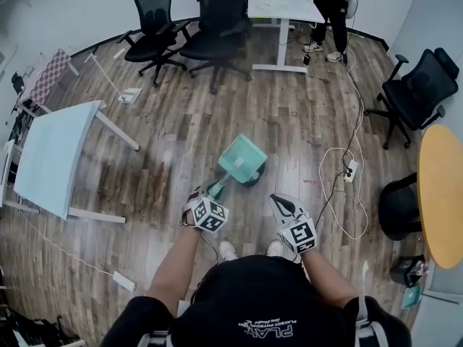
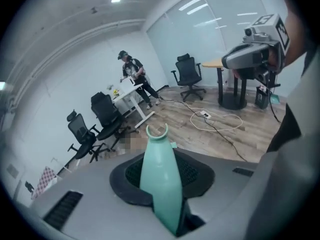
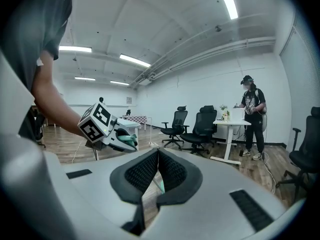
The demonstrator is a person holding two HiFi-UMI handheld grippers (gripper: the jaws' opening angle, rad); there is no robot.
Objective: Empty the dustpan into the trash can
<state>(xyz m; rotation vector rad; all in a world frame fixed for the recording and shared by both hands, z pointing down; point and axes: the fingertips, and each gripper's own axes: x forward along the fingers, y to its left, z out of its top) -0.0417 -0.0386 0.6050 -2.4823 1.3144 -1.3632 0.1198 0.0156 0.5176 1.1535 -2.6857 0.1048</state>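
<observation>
A teal dustpan [image 1: 242, 157] hangs tipped over a small black trash can [image 1: 255, 176] on the wood floor, and covers most of it. My left gripper [image 1: 211, 196] is shut on the dustpan's teal handle [image 2: 160, 179], which runs up between the jaws and ends in a forked hook. The right gripper view shows that left gripper [image 3: 107, 131] from the side with the handle in it. My right gripper [image 1: 280, 204] hovers just right of the can, its dark pads [image 3: 170, 171] closed together with nothing between them. What the pan holds is hidden.
A white cable and power strip [image 1: 351, 170] loop on the floor right of the can. A white table [image 1: 54, 157] stands at the left and a round yellow table [image 1: 441, 194] at the right. Office chairs [image 1: 217, 20] and a person [image 1: 333, 6] are at the far desk.
</observation>
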